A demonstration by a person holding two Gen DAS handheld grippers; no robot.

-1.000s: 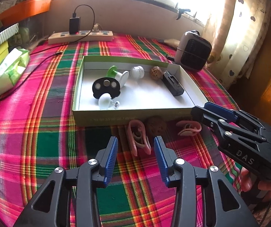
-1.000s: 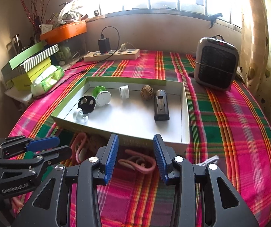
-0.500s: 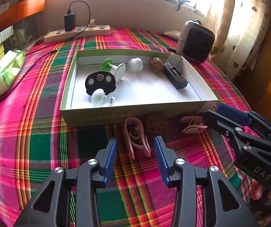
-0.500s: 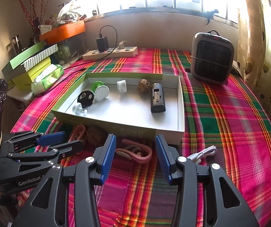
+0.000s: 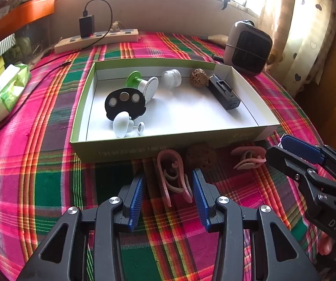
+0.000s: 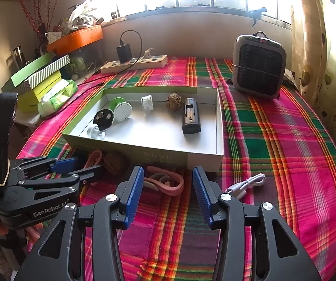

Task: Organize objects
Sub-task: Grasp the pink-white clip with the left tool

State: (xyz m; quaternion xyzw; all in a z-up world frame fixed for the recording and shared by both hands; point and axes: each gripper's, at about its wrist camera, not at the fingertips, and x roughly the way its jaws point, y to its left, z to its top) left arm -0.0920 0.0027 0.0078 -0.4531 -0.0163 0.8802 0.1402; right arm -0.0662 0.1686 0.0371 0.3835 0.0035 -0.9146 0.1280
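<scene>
A green-rimmed white box (image 5: 130, 151) (image 6: 200, 162) lies on the plaid cloth and holds a black disc (image 5: 124, 103), a white knob (image 5: 122, 125), a green-and-white spool (image 5: 142, 84), a white cap (image 5: 171, 78), a brown ball (image 5: 198, 76) and a black block (image 5: 224, 92). In front of the box lie a pink clip (image 5: 173, 178), a brown ball (image 5: 200, 155) and a second pink clip (image 5: 247, 158) (image 6: 164, 182). My left gripper (image 5: 168, 189) is open, its jaws on either side of the first pink clip. My right gripper (image 6: 166, 185) is open just before the second clip.
A grey heater (image 6: 259, 66) stands at the back right. A power strip with a black charger (image 6: 135, 63) lies by the far wall. A white cable (image 6: 246, 185) lies right of my right gripper. Boxes and a tissue pack (image 6: 55, 97) sit at the left.
Both grippers have pulled back and lifted a little, so the box and the clips now sit farther ahead. Both stay open. No object has moved.
</scene>
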